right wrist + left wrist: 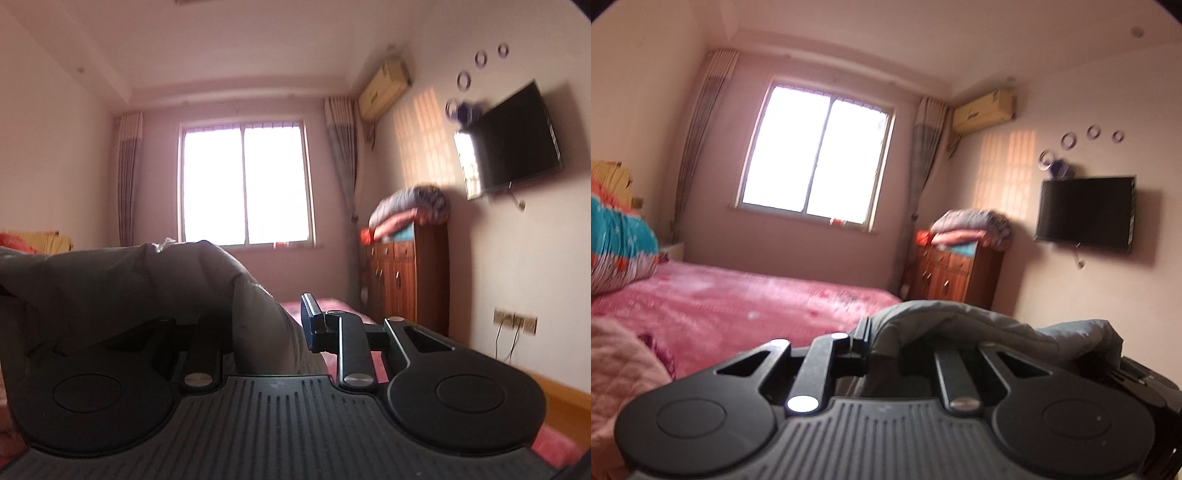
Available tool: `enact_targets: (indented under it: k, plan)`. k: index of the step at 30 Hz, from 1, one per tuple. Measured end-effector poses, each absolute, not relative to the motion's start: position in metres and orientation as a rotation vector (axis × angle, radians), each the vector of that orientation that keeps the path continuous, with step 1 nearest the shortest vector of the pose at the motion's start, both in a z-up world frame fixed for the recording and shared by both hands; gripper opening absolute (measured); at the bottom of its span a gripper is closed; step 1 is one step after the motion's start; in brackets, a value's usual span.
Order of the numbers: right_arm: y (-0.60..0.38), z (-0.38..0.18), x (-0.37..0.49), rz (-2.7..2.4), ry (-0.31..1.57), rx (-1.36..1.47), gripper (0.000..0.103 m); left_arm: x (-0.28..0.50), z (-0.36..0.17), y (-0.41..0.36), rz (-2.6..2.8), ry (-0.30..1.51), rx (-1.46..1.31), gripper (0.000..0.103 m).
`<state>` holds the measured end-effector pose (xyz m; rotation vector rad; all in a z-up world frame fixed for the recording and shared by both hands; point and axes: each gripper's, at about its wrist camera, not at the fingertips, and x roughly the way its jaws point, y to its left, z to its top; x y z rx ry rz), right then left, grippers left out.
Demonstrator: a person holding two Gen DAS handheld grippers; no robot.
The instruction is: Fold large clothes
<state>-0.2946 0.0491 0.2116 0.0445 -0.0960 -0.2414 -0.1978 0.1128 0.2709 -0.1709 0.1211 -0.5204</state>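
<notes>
1. The left tool (882,338) points level across the bedroom, clenched on a fold of the grey padded garment (960,325); the cloth bunches between its jaws and drapes over the right-hand finger.
2. The right tool (273,317) also points level and grips the same grey padded garment (147,277), which is pinched against its blue-padded right finger (310,325) and hides the left one.
3. The garment is held up in the air above the pink bedspread (738,302), stretching between the two tools.
4. Ahead are a bright window (816,155) with curtains and a wooden cabinet (956,273) topped with folded blankets (975,227).
5. A television (1086,214) and an air conditioner (982,110) hang on the right wall.
</notes>
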Motion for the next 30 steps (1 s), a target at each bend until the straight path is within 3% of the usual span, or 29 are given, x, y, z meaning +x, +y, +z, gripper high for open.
enact_targets:
  k: [11,20,22,27,30]
  plan:
    - [0.034,0.279,-0.343,-0.287,-0.3,0.024,0.03,-0.216,0.336,0.106,-0.662,-0.009,-0.199,0.011]
    - [-0.011,0.291,-0.31,-0.448,-0.255,-0.002,0.03,-0.134,0.333,0.033,-0.736,0.05,-0.136,0.011]
    - [-0.027,0.287,-0.289,-0.507,-0.215,-0.025,0.03,-0.111,0.322,0.008,-0.741,0.067,-0.103,0.015]
    - [-0.087,0.264,-0.229,-0.639,-0.074,0.004,0.034,-0.058,0.279,-0.046,-0.73,0.15,-0.003,0.039]
    - [-0.131,0.242,-0.197,-0.689,0.026,0.101,0.035,-0.034,0.242,-0.065,-0.71,0.235,0.033,0.04]
